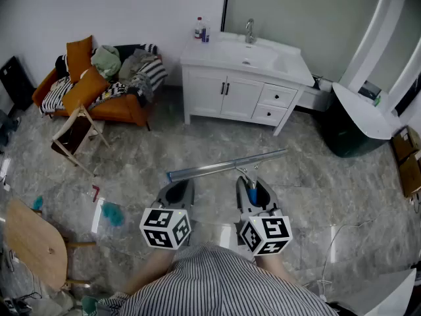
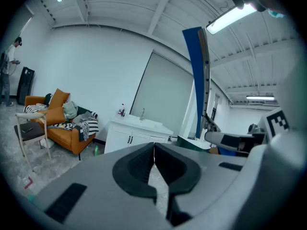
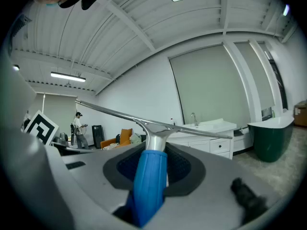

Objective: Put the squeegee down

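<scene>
The squeegee (image 1: 227, 165) has a blue handle (image 3: 149, 183) and a long metal blade (image 3: 115, 113). My right gripper (image 1: 253, 188) is shut on the blue handle and holds the blade crosswise in the air above the floor. In the right gripper view the handle runs up between the dark pads (image 3: 182, 169) to the metal neck. My left gripper (image 1: 175, 193) is beside it at the left, shut with nothing between its pads (image 2: 144, 164). In the left gripper view the squeegee blade (image 2: 196, 80) stands upright at the right.
A white vanity cabinet (image 1: 243, 87) with a sink stands ahead. An orange sofa (image 1: 99, 84) piled with cushions and clothes and a folding chair (image 1: 75, 133) are at the left. A wooden table (image 1: 33, 242) is at the near left, a dark green tub (image 1: 352, 130) at the right.
</scene>
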Demonstrator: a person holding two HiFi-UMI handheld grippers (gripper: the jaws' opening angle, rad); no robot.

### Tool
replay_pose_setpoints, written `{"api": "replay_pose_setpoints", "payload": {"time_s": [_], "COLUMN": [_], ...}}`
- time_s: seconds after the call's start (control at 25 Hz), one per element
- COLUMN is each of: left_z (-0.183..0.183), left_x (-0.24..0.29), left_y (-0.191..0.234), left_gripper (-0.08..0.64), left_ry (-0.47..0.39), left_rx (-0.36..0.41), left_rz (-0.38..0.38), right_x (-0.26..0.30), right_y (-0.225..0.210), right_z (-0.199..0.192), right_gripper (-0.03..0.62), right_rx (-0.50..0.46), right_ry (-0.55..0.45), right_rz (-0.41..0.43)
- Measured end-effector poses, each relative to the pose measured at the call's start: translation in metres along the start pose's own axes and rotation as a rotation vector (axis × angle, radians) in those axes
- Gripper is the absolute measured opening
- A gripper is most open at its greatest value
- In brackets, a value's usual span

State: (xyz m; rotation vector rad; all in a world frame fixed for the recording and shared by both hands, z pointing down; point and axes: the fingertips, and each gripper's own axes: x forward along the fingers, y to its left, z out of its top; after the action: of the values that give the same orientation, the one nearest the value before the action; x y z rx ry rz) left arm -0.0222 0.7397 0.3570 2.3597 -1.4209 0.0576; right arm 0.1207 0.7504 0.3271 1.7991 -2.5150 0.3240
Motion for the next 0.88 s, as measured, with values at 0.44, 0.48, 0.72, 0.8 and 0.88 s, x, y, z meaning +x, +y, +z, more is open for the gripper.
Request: {"api": "replay_pose_setpoints", "payload": {"time_s": [0.44, 0.48, 0.72, 0.8, 0.88], "left_z": [0.002, 0.002, 0.001, 0.001, -0.001], "left_x": [0.007, 0.008, 0.014, 0.017, 0.020], "left_y": [-0.003, -0.004, -0.015, -0.018, -0.019], "left_gripper": [0.014, 0.014, 0.014, 0.014, 0.014], "left_ry": [0.003, 0.003, 0.006, 0.009, 0.018], "left_rx": [0.014, 0.014, 0.017, 0.032, 0.045], "left_rz": [-0.012, -0.011, -0.015, -0.012, -0.003], "right_x": [0.004, 0.005, 0.009, 0.010, 0.010], "right_y": [-0.007, -0.010, -0.022, -0.023, -0.026], "right_z": [0.004, 0.005, 0.008, 0.013, 0.015], "right_gripper": [0.112, 0.112, 0.110, 0.112, 0.112], "right_rx": [-0.018, -0.020, 0.046, 0.071, 0.073], "right_ry": [0.003, 0.003, 0.013, -0.003, -0.012], "right_rz": [-0.013, -0.017, -0.004, 0.008, 0.014]}}
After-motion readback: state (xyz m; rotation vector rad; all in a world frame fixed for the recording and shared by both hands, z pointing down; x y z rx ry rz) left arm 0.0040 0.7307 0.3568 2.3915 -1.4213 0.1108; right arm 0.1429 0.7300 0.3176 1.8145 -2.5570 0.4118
